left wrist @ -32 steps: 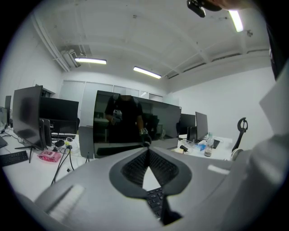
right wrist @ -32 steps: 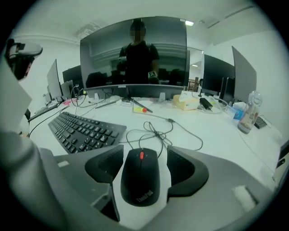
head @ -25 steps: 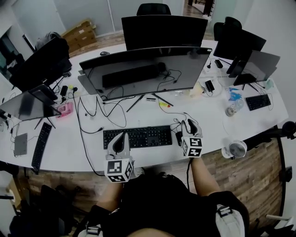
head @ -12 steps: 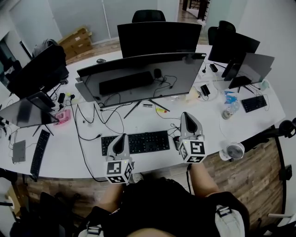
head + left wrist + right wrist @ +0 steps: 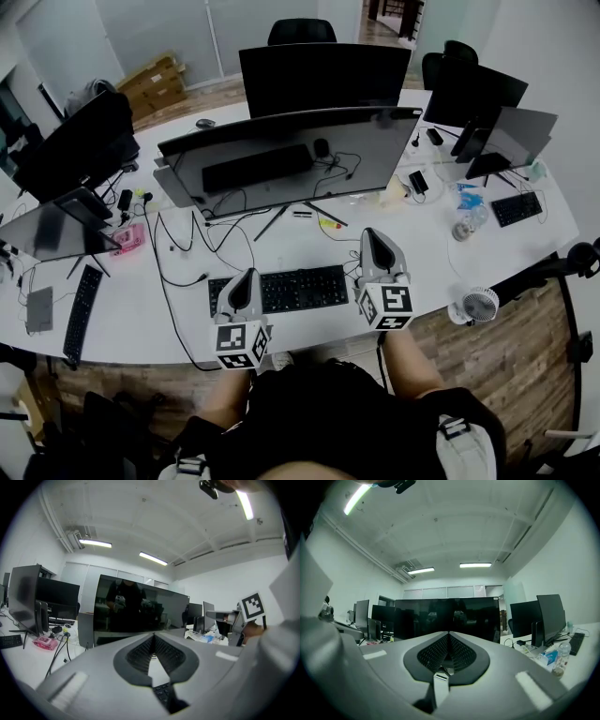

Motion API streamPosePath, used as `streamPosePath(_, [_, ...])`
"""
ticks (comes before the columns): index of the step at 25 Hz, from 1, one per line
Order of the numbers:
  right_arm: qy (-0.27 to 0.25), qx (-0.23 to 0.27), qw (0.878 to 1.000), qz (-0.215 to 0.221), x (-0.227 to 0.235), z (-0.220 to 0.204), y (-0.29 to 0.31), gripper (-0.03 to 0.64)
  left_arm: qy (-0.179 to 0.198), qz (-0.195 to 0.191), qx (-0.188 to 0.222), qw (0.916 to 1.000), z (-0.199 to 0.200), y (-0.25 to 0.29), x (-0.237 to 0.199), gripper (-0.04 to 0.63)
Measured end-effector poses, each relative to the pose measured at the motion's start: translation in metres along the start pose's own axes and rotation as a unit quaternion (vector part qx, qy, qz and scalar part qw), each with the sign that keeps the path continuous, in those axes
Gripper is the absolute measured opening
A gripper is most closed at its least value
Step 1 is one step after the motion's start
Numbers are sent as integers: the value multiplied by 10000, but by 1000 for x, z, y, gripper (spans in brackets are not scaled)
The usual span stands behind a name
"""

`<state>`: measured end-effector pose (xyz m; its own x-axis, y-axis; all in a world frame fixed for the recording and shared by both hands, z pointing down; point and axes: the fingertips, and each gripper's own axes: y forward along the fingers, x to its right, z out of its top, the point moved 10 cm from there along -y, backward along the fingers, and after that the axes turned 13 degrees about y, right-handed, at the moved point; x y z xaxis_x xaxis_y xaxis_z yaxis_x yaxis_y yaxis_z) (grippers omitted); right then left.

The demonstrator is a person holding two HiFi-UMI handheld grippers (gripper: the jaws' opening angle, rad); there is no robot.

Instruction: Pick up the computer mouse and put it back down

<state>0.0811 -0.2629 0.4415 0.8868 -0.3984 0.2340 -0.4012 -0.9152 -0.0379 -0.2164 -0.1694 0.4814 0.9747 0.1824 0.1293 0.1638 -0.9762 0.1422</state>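
A small dark mouse (image 5: pixel 355 274) seems to lie on the white desk (image 5: pixel 427 258) just right of the black keyboard (image 5: pixel 278 288), mostly hidden behind my right gripper. My right gripper (image 5: pixel 371 236) hangs above that spot and points level at the wide monitor (image 5: pixel 281 155). In the right gripper view its jaws (image 5: pixel 449 634) are shut with nothing between them. My left gripper (image 5: pixel 246 277) hovers over the keyboard's left end, also shut and empty (image 5: pixel 153 637). The right gripper's marker cube (image 5: pixel 252 605) shows in the left gripper view.
Cables (image 5: pixel 192 248) trail across the desk behind the keyboard. A small white fan (image 5: pixel 481 303) stands at the front right edge, with a water bottle (image 5: pixel 466 223) and a second keyboard (image 5: pixel 521 207) beyond. More monitors (image 5: pixel 323 73) line the back and left.
My right gripper has risen from the desk beside the keyboard and its jaws have shut, empty. The left gripper has stayed over the keyboard.
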Motion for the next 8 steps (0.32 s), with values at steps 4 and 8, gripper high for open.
streamPosePath(4, [-7, -18, 10000, 70, -7, -4, 4, -2, -26, -9, 8, 10000, 1, 5, -8, 54])
streamPosePath(8, [-2, -60, 9999, 117, -12, -8, 8, -2, -13, -25, 24, 10000, 1, 9, -15, 54])
